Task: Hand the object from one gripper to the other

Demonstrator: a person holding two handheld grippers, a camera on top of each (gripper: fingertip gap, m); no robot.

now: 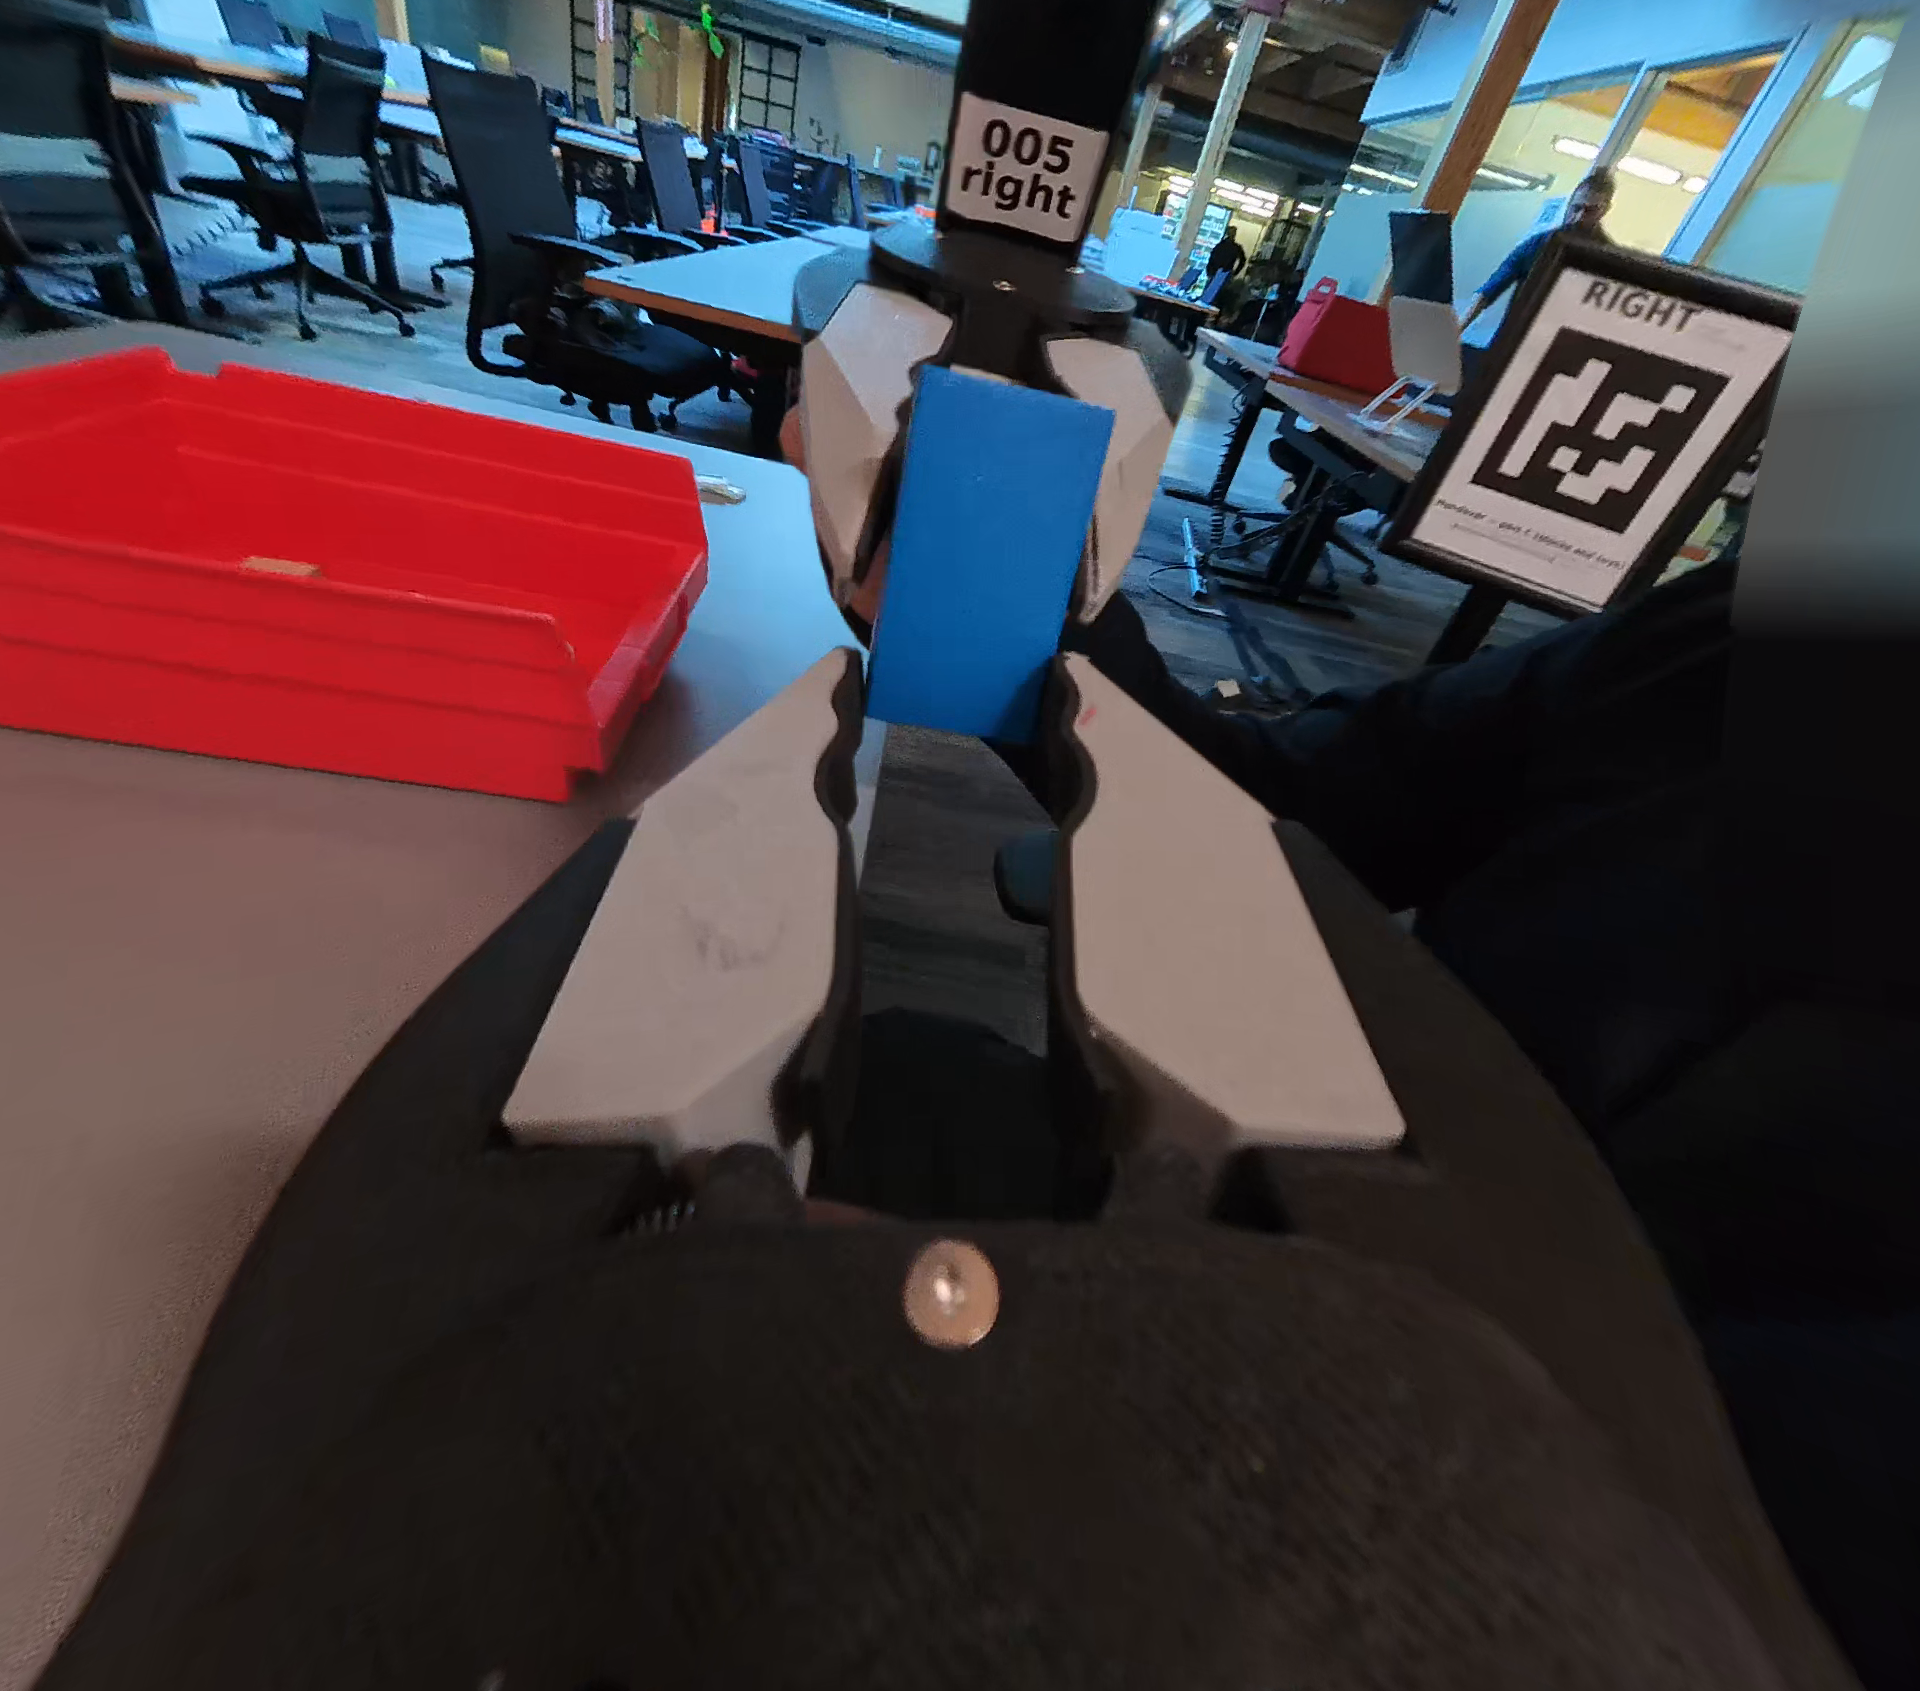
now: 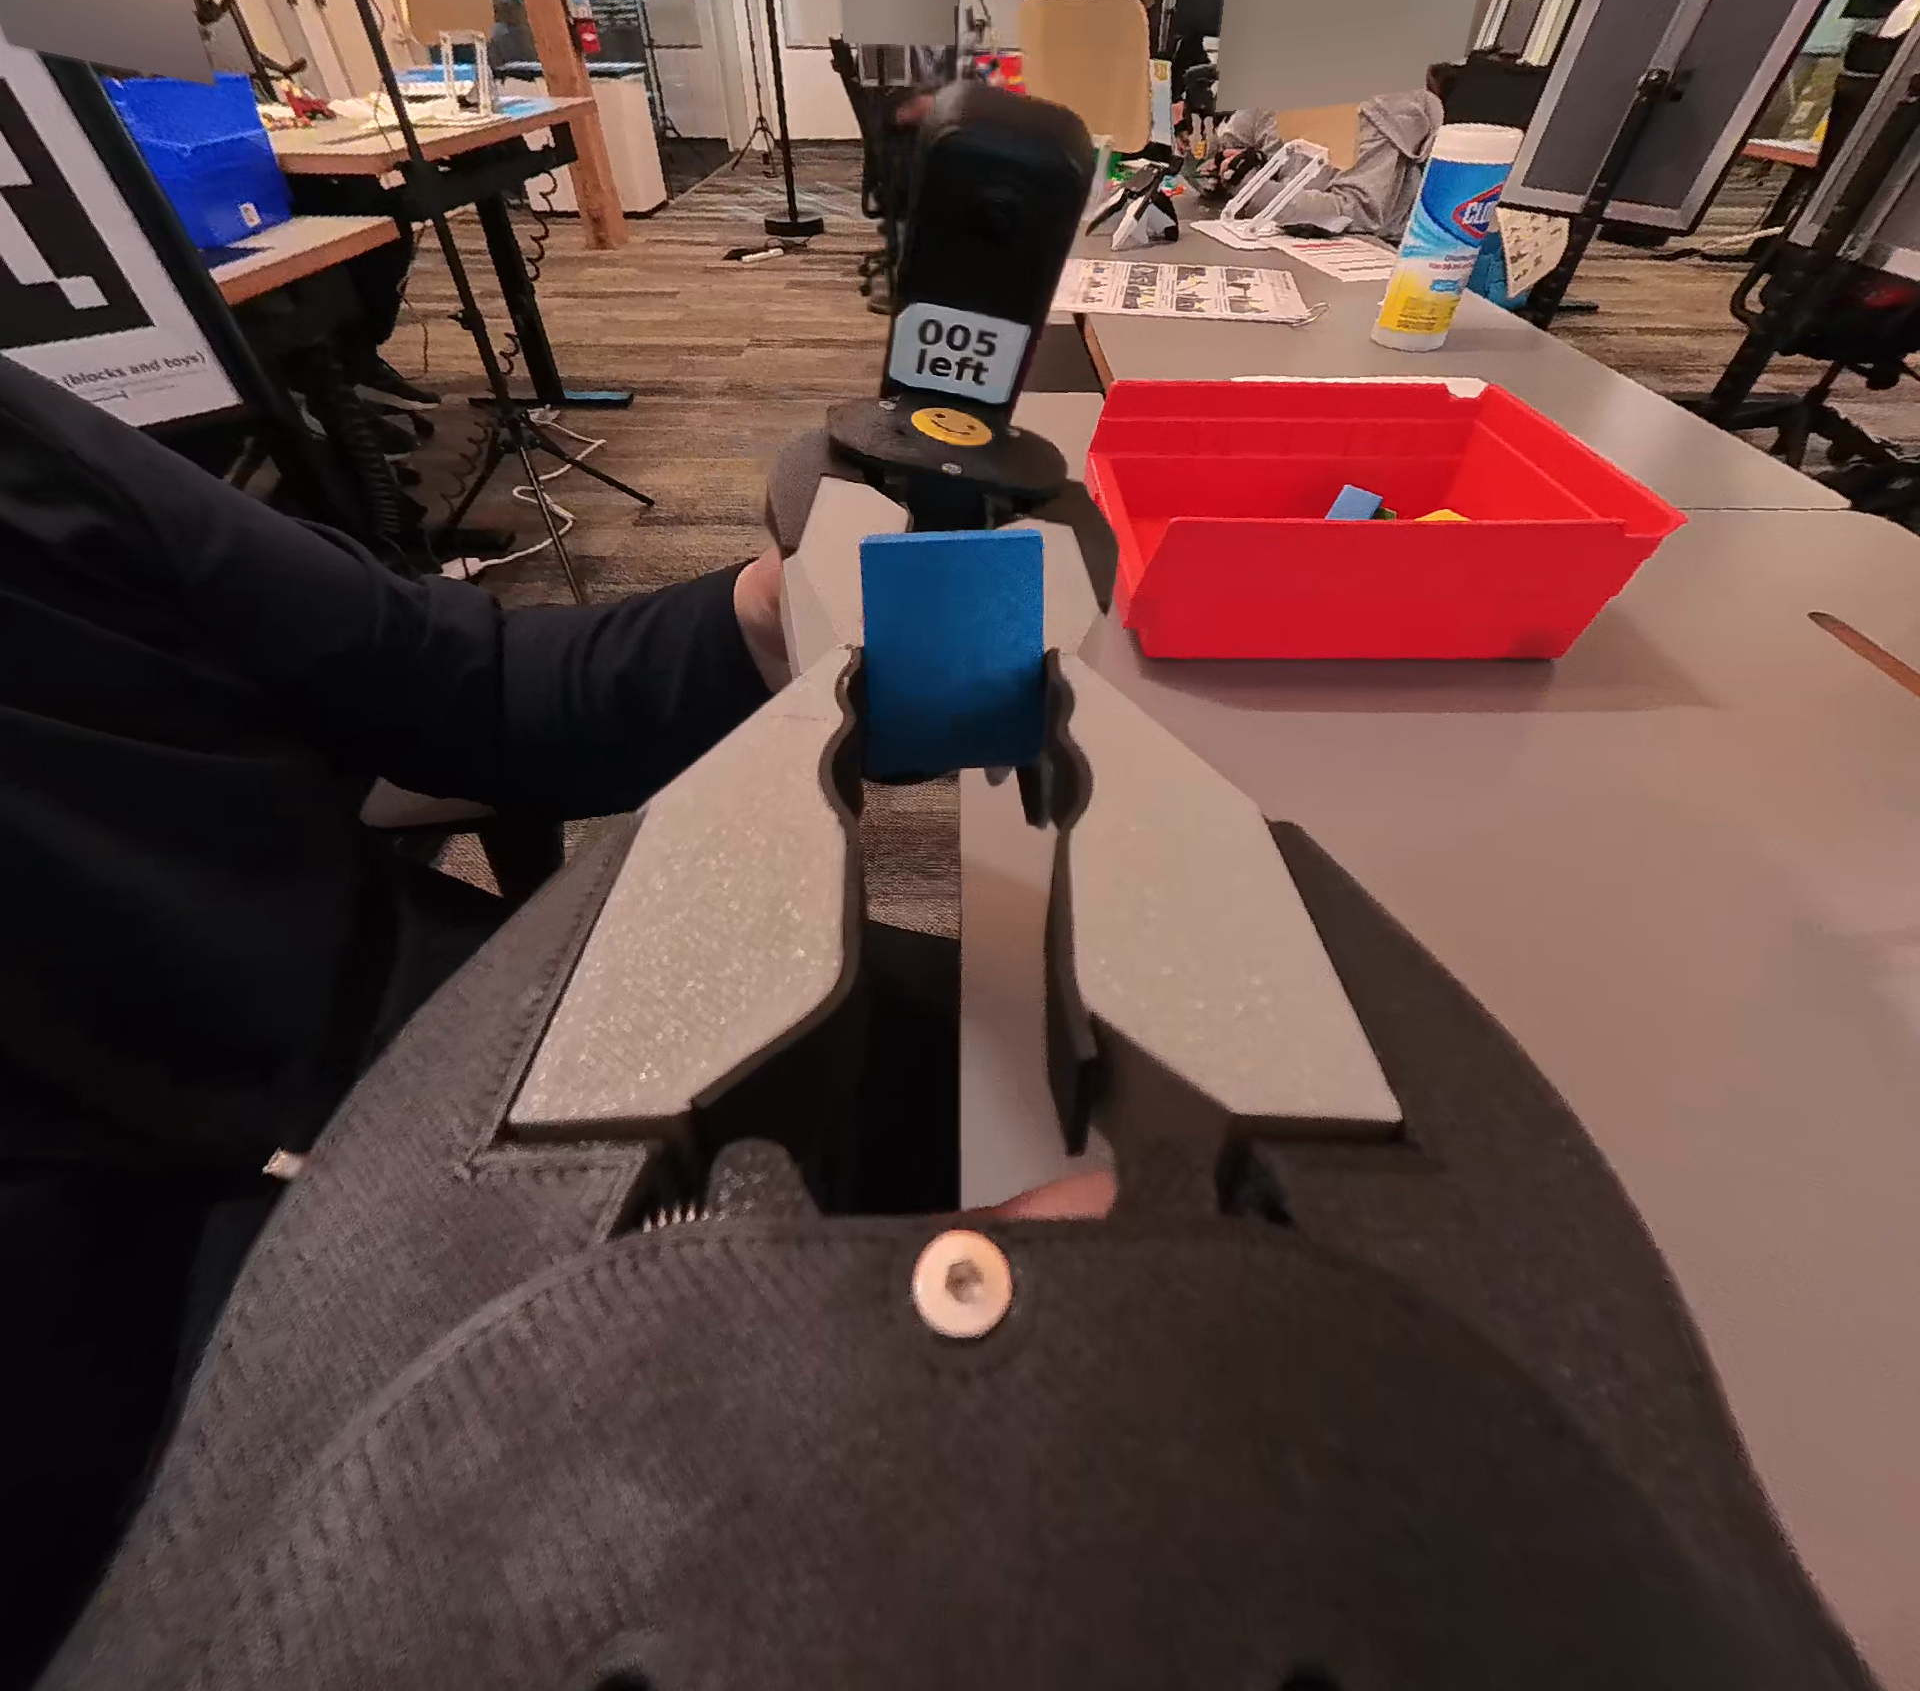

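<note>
A blue rectangular block (image 1: 987,550) stands upright in the air between the two grippers, just off the table's edge. My left gripper (image 1: 956,706) is shut on its lower end in the left wrist view. My right gripper (image 1: 977,592) faces it from the far side, its fingers flanking the block's upper part. In the right wrist view, my right gripper (image 2: 951,706) is shut on the block (image 2: 951,644). The left gripper (image 2: 951,602) sits right behind the block, mostly hidden by it. Both grippers hold the block at once.
A red bin (image 2: 1351,592) with a few coloured blocks (image 2: 1356,501) stands on the grey table (image 2: 1455,810), and shows left in the left wrist view (image 1: 312,602). A wipes canister (image 2: 1444,239) stands farther back. A framed marker sign (image 1: 1600,426) is at the right. A dark sleeve (image 2: 416,654) reaches in. Both grippers' tips are close together, under 4 cm apart.
</note>
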